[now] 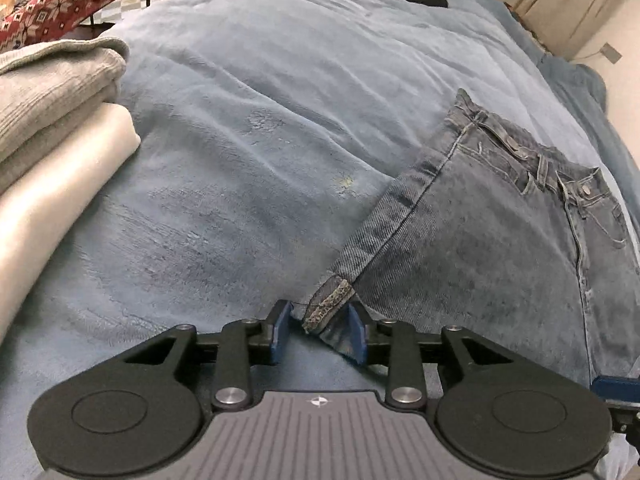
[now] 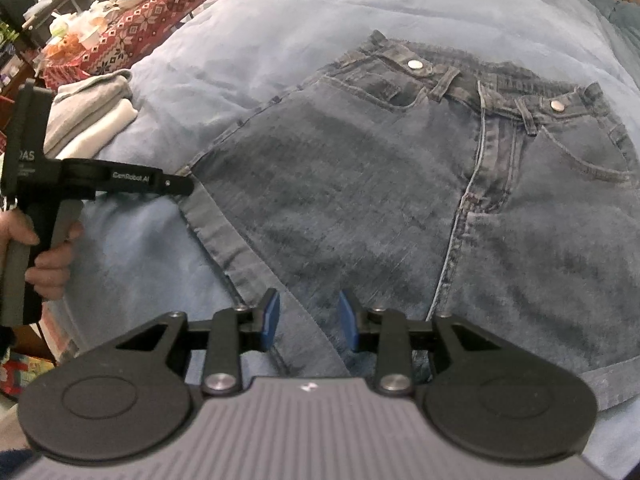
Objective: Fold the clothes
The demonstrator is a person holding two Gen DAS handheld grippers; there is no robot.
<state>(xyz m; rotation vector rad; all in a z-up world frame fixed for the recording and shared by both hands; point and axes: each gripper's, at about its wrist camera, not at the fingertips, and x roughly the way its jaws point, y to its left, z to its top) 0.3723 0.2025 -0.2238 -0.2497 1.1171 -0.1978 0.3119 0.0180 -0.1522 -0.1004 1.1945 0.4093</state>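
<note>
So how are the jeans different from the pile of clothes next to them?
The jeans are one dark blue denim piece spread wide and flat, with metal buttons showing at the waist. The pile of clothes is pale, a grey knit lying on a cream piece, and looks soft and fuzzy. The jeans are only partly folded, with the hem doubled back, while the pile of clothes is already neatly folded and stacked. Both rest on the same blue blanket.
</note>
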